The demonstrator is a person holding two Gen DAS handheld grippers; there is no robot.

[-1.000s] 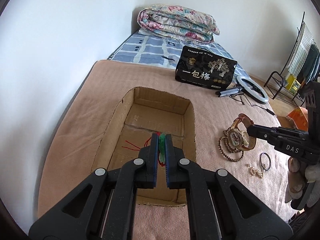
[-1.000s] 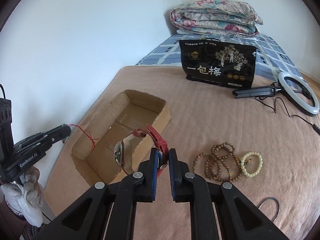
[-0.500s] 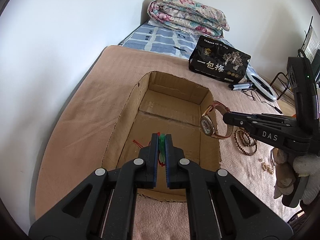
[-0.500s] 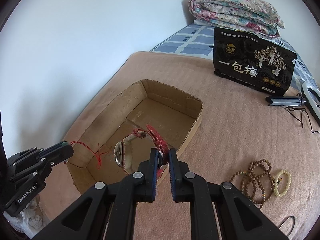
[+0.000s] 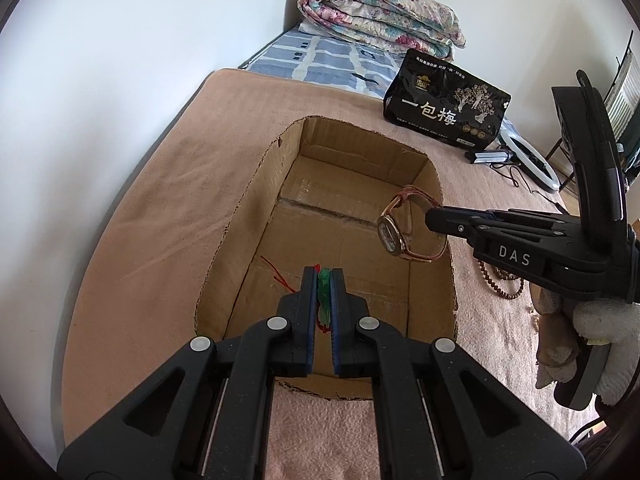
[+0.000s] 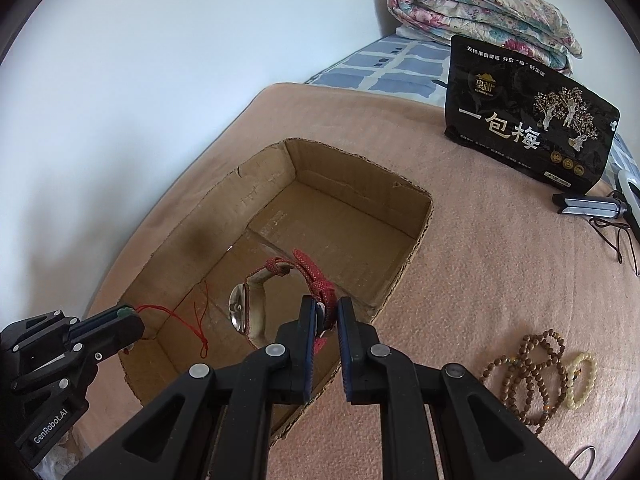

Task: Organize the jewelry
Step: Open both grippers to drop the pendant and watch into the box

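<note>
An open cardboard box (image 5: 248, 216) (image 6: 416, 240) lies on the pink blanket. My left gripper (image 5: 323, 276) (image 6: 128, 314) is shut on a green pendant (image 5: 323, 292) with a red cord (image 6: 188, 320) and holds it over the box's near end. My right gripper (image 6: 323, 310) (image 5: 430, 216) is shut on the red strap of a wristwatch (image 6: 244, 312) (image 5: 390, 236), which hangs over the box's right side. Brown bead strands (image 6: 528, 372) and a pale bead bracelet (image 6: 580, 380) lie on the blanket to the right of the box.
A black snack bag (image 5: 444, 106) (image 6: 528, 128) stands behind the box. A folded floral quilt (image 5: 380, 16) lies at the back by the wall. A ring light (image 5: 528, 160) with cables lies at the right. A dark ring (image 6: 588, 456) lies at the lower right.
Both grippers have moved in over the box. The watch has gone from beside the right wall to over the box's inside. The pendant hangs lower in the box.
</note>
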